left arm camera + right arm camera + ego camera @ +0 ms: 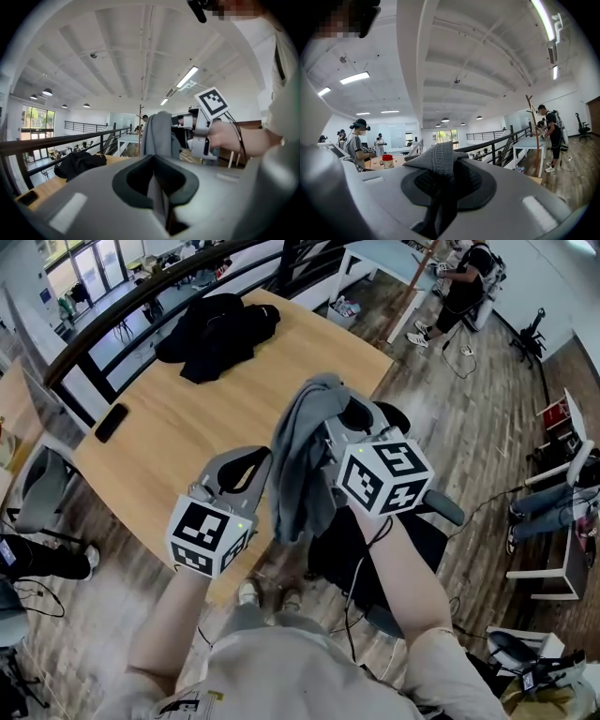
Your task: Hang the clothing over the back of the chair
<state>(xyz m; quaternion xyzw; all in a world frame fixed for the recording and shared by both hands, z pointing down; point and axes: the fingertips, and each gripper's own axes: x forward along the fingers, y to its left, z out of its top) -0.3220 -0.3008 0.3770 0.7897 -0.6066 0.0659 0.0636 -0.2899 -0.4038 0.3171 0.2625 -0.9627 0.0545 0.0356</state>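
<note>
Grey garment [302, 456] clamped in right gripper [345, 416], left gripper [255, 461] closed on nothing alongside, black chair [427, 532] below, black clothing [220, 329] heaped on table [187, 418].

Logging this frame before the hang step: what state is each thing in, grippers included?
Right gripper, shut on grey garment.
Grey garment, held up, hanging limp from the right gripper.
Left gripper, shut, empty.
Black clothing, heaped on the table.
Phone, lying flat on the table.
Chair, no clothing visible on it, partly hidden.

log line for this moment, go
right hand-held gripper: shut on grey garment, held up | left hand-held gripper: shut, empty | garment not yet on chair
</note>
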